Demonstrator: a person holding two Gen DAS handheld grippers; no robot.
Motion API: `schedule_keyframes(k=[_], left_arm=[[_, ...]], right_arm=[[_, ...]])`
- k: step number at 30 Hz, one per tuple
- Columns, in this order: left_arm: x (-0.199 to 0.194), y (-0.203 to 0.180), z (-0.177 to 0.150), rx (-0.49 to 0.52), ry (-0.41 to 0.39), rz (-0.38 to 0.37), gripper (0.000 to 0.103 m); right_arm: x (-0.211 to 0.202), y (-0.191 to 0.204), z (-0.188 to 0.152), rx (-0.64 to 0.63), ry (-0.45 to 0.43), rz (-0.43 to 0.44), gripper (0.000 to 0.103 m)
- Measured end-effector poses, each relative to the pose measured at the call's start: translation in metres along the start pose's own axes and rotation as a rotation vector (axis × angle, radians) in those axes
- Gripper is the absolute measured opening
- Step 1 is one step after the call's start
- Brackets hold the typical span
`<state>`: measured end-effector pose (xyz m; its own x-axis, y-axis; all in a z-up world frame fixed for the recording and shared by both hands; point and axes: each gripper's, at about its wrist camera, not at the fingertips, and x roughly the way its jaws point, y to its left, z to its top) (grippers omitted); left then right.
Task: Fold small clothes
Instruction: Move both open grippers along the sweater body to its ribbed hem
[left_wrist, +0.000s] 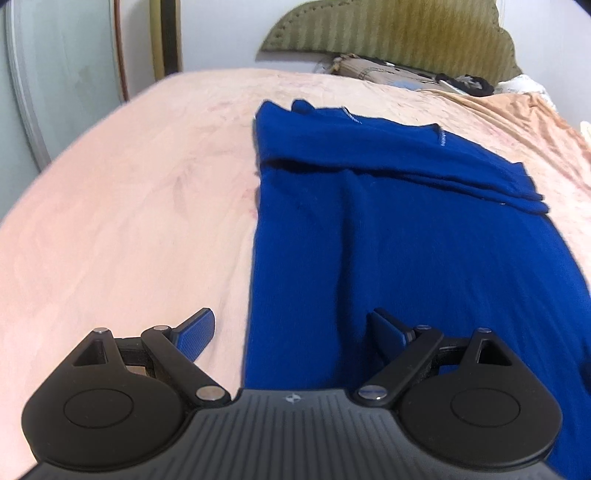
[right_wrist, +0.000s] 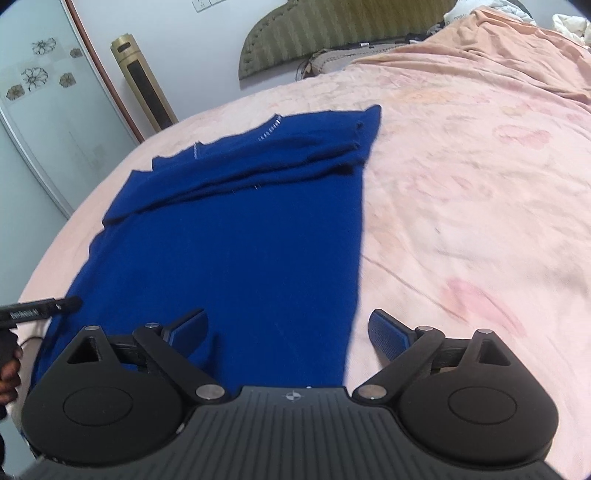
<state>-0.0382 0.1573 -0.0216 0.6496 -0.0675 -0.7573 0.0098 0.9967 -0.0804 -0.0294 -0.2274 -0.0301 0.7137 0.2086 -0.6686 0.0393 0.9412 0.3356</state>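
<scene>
A blue garment (left_wrist: 406, 229) lies flat on the pink bedsheet (left_wrist: 129, 206), its far part folded over in a band across its width. My left gripper (left_wrist: 291, 328) is open and empty, hovering over the garment's near left edge. In the right wrist view the same garment (right_wrist: 240, 240) lies left of centre on the sheet (right_wrist: 461, 206). My right gripper (right_wrist: 288, 328) is open and empty over the garment's near right edge. The left gripper's body (right_wrist: 37, 308) shows at the far left of that view.
A green padded headboard (left_wrist: 388, 33) and pillows (left_wrist: 388, 72) stand at the bed's far end. A gold tower unit (right_wrist: 144, 81) and a glass door (right_wrist: 44, 110) stand beyond the bed's left side. A crumpled peach cover (right_wrist: 498, 48) lies far right.
</scene>
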Motion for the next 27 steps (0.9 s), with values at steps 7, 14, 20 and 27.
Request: schedule_keyframes(k=[7, 14, 20, 27], left_arm=[[-0.008, 0.008, -0.010, 0.062, 0.073, -0.148, 0.099], [-0.024, -0.002, -0.028, 0.188, 0.143, -0.288, 0.100], [-0.045, 0.009, -0.045, 0.145, 0.204, -0.377, 0.100], [-0.067, 0.027, -0.061, 0.056, 0.214, -0.423, 0.100]], right_arm=[[-0.021, -0.008, -0.015, -0.002, 0.071, 0.057, 0.094], [-0.038, -0.003, -0.034, -0.033, 0.178, 0.189, 0.095], [-0.048, -0.006, -0.042, -0.011, 0.234, 0.298, 0.096], [-0.053, -0.022, -0.045, 0.071, 0.255, 0.392, 0.097]])
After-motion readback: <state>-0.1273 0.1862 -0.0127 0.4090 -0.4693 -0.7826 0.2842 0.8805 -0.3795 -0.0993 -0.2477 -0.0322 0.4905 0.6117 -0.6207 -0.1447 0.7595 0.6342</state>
